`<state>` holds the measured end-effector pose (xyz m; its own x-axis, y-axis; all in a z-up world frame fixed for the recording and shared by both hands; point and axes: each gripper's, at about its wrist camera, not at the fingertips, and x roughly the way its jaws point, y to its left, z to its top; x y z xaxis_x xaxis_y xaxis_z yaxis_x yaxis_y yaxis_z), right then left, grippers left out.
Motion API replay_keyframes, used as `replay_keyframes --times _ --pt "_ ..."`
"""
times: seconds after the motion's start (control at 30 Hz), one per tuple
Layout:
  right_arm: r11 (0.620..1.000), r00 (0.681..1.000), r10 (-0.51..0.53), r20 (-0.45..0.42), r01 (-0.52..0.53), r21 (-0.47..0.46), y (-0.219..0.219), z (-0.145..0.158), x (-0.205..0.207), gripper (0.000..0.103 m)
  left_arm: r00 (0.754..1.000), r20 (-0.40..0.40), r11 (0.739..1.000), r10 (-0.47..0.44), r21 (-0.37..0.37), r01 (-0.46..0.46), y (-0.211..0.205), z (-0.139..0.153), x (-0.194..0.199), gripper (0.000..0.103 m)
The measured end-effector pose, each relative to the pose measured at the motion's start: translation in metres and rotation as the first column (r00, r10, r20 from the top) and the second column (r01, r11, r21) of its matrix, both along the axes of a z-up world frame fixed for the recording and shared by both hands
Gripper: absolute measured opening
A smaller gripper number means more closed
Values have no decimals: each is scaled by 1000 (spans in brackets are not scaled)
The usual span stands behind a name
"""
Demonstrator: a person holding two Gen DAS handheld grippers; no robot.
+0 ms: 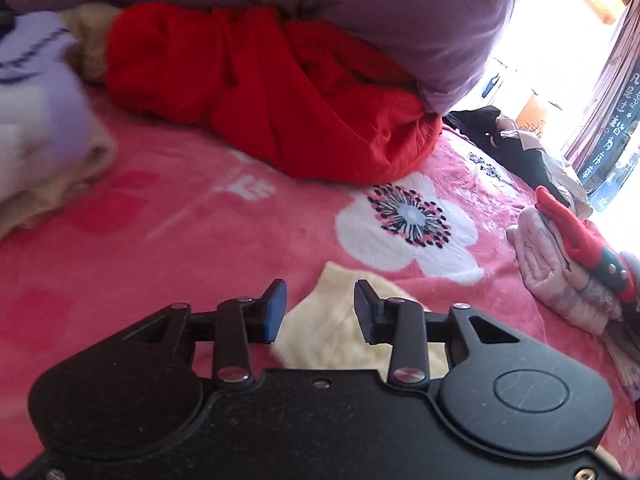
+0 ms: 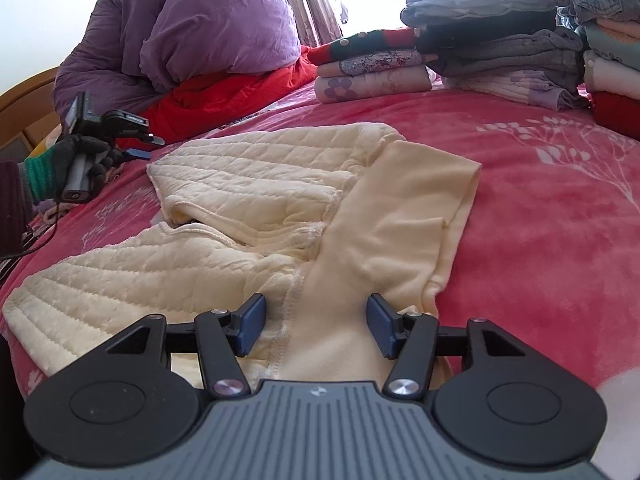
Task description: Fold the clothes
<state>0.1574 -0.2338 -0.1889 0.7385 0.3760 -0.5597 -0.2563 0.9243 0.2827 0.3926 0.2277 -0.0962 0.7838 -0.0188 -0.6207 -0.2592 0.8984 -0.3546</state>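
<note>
A cream quilted garment [image 2: 256, 200] lies partly folded on the pink flowered blanket [image 2: 540, 208]. My right gripper [image 2: 316, 326] is open just above its smooth cream lining, one blue pad on each side of a seam, nothing pinched. In the left wrist view, my left gripper [image 1: 320, 310] is open over one corner of the cream garment [image 1: 340, 320], holding nothing. The right wrist view shows the left gripper [image 2: 140, 148] at the far left, held by a gloved hand [image 2: 68, 164], beside the garment's far edge.
A red garment [image 1: 260, 92] and a purple padded coat [image 1: 400, 12] are heaped at the back. Folded stacks of clothes [image 2: 500, 40] stand at the blanket's far right. A small folded pile [image 1: 576, 264] lies right of the left gripper; blurred pale clothes [image 1: 40, 128] at its left.
</note>
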Motion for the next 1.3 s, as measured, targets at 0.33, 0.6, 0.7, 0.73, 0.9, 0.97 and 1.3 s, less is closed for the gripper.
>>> replay_keyframes --times 0.33,0.6,0.7,0.73,0.9,0.97,1.3 --pt "992 986 34 162 -15 -122 5 33 -39 56 988 1 963 -157 223 153 19 45 -193 53" --pt "909 948 213 236 -104 -404 27 41 -88 55 959 -67 883 -275 377 279 0 17 -319 54" --pt "887 940 255 227 -134 -442 30 40 -99 54 953 -45 903 -300 308 299 0 1 -348 45" --pt "883 939 263 223 -141 -448 30 39 -100 54 952 -31 905 -305 301 300 -1 -3 -352 40" --pt "870 946 267 182 -155 -469 42 28 -103 53 934 -115 889 -338 286 357 -15 -39 -348 33" --pt "862 952 262 156 -158 -482 42 24 -102 53 932 -156 893 -327 272 359 -15 -46 -345 33" --pt "767 945 290 148 -137 -627 45 15 -116 53 901 -166 780 -400 455 430 -28 -28 -376 39"
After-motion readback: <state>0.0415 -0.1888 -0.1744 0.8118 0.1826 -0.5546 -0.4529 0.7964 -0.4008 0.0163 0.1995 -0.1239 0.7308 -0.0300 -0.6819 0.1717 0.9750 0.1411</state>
